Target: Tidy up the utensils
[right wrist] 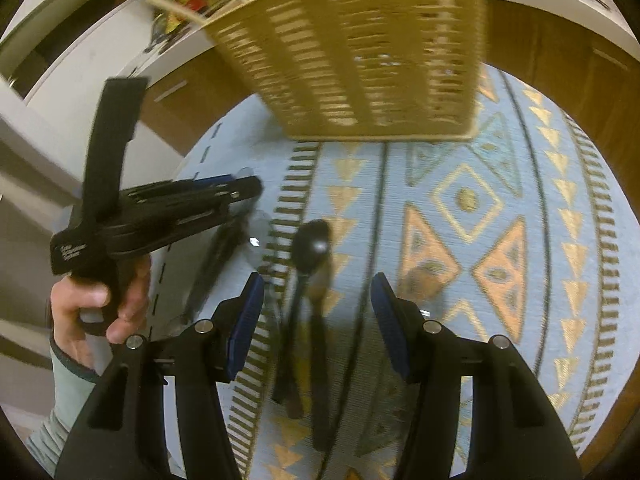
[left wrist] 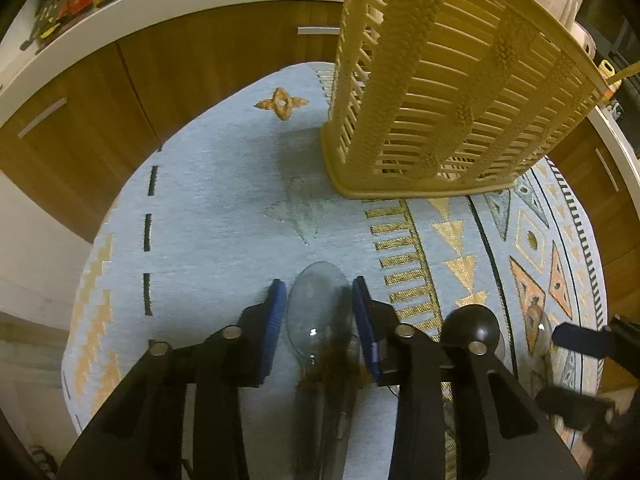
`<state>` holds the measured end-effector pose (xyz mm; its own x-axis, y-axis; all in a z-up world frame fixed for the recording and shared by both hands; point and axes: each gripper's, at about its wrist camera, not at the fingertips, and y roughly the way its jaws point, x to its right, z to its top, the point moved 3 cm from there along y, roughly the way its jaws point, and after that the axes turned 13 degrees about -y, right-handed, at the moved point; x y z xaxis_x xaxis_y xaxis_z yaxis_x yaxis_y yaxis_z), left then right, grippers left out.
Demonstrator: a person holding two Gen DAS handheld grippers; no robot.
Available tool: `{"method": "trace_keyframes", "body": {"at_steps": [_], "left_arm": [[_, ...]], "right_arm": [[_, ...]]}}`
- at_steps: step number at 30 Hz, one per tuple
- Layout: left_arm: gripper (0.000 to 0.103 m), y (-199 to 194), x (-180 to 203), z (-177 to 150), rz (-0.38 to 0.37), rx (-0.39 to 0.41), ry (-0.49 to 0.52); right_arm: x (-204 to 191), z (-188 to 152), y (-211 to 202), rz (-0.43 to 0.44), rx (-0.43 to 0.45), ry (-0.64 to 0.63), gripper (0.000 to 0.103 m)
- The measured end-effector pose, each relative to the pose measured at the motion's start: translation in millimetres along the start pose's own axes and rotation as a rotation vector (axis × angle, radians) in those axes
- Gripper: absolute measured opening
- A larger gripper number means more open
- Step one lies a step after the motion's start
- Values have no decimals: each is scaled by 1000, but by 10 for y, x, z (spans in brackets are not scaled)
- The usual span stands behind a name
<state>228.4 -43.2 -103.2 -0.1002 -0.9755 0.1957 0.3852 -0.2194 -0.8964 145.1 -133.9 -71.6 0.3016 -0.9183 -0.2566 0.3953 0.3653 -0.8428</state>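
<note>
My left gripper (left wrist: 320,308) is open, its blue pads either side of the bowl of a clear plastic spoon (left wrist: 318,304) lying on the patterned cloth. A black spoon (left wrist: 472,326) lies just right of it, and another clear spoon (left wrist: 538,330) further right. The right wrist view shows my right gripper (right wrist: 318,304) open above the black spoon (right wrist: 312,246) and several dark utensil handles (right wrist: 320,380). The left gripper (right wrist: 224,194) shows there at the left, with a clear spoon (right wrist: 256,230) beside it. My right gripper's blue pad (left wrist: 582,338) shows at the left view's right edge.
A tan slatted basket (left wrist: 452,92) stands on the far side of the table; it also shows in the right wrist view (right wrist: 360,52). The blue patterned cloth (left wrist: 208,208) covers the round table. Wooden cabinets (left wrist: 92,120) and a white counter ring the table.
</note>
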Motion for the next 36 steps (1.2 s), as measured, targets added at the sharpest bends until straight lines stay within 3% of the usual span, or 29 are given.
{"method": "trace_keyframes", "body": {"at_steps": [13, 22, 34, 36], "left_arm": [[30, -222, -407, 15, -57, 65, -83], [30, -240, -604, 18, -82, 61, -120], [30, -238, -634, 10, -98, 64, -108], [30, -255, -630, 6, -101, 67, -107]], "right_arm": [[-486, 356, 452, 51, -40, -184, 52], [-542, 475, 771, -14, -123, -266, 53], [-753, 394, 889, -137, -141, -407, 52], [-758, 393, 890, -154, -140, -411, 45]]}}
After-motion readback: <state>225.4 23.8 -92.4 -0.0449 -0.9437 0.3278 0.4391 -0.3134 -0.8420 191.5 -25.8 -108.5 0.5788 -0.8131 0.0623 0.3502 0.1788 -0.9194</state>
